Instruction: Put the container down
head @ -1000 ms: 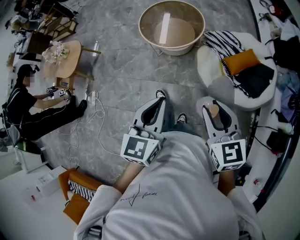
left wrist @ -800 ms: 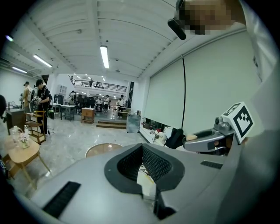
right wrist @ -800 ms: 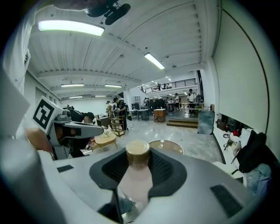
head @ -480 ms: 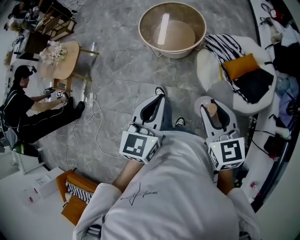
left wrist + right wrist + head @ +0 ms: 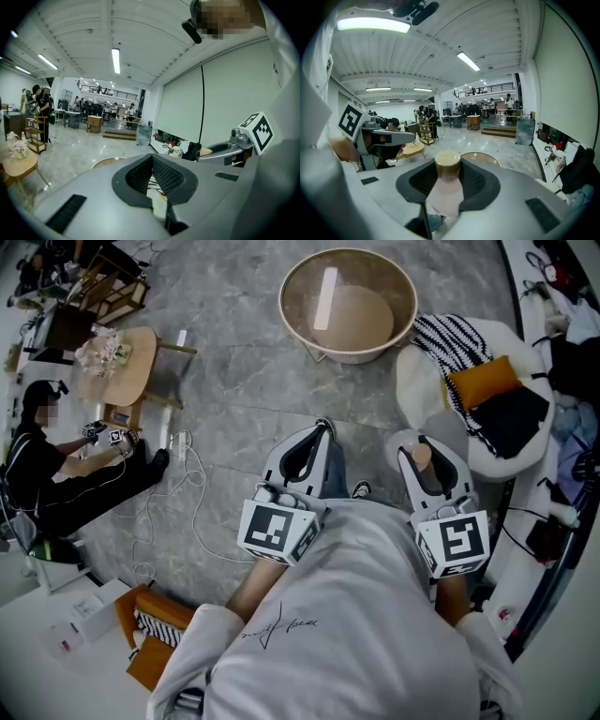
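The container is a small pale pink bottle (image 5: 443,187) with a tan cap (image 5: 424,457). It stands upright between the jaws of my right gripper (image 5: 427,441), which is shut on it. In the right gripper view the bottle fills the hollow between the jaws of that gripper (image 5: 448,158). My left gripper (image 5: 322,431) is held level beside it at the left. Its jaws are shut with nothing between them, and the left gripper (image 5: 152,157) shows only the room through its hollow. Both grippers hang above the grey stone floor (image 5: 234,390), in front of the person's body.
A big round tan basket (image 5: 292,307) stands on the floor ahead. A white armchair (image 5: 417,371) with striped and orange cushions and dark clothes is at the right. At the left are a small wooden table (image 5: 131,362), a person seated on the floor (image 5: 56,488) and loose cables (image 5: 183,488).
Both grippers have been carried a little forward over the floor, toward the basket. The bottle stays gripped in the right one; the left stays shut and empty.
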`<state>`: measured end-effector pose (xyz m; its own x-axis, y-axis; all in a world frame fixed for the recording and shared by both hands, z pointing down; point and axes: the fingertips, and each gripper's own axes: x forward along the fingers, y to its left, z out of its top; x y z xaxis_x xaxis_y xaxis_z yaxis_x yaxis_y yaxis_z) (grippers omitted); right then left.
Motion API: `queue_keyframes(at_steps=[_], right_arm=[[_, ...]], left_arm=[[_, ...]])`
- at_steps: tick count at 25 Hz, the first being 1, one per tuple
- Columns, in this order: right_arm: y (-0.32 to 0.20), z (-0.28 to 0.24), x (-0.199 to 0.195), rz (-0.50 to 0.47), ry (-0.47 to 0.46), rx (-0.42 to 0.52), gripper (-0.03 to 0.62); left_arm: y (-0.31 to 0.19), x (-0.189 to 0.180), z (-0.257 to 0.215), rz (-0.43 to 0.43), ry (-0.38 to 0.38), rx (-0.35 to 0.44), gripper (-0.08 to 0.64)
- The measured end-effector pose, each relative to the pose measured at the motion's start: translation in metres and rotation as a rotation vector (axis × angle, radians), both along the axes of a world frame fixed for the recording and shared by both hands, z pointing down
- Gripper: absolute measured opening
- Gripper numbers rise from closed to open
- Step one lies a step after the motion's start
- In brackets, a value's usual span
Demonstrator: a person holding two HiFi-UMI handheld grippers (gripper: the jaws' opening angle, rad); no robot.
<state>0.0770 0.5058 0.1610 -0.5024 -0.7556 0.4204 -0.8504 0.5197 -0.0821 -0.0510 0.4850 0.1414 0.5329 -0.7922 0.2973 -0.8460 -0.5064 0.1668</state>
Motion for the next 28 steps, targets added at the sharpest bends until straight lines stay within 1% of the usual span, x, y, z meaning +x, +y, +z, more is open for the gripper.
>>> queue_keyframes(at_steps=[13,22,28], right_arm=[[-0.085,-0.009,-0.045,0.014,0.010,-0.012,0.144],[-0.144,-0.018,-0.083,0.032,0.019,-0.011,0.144],[-0.178,-0.022,-0.101,0.048,0.036,-0.009,0.144]], left_arm=[[-0.089,-0.040,-0.013,0.043,0.016,-0.004,0.017],[-0.152,-0.077,-0.021,0.057,0.033,0.021,0.017],[-0.187,-0.094,-0.021,0.080,0.047,0.025,0.017]])
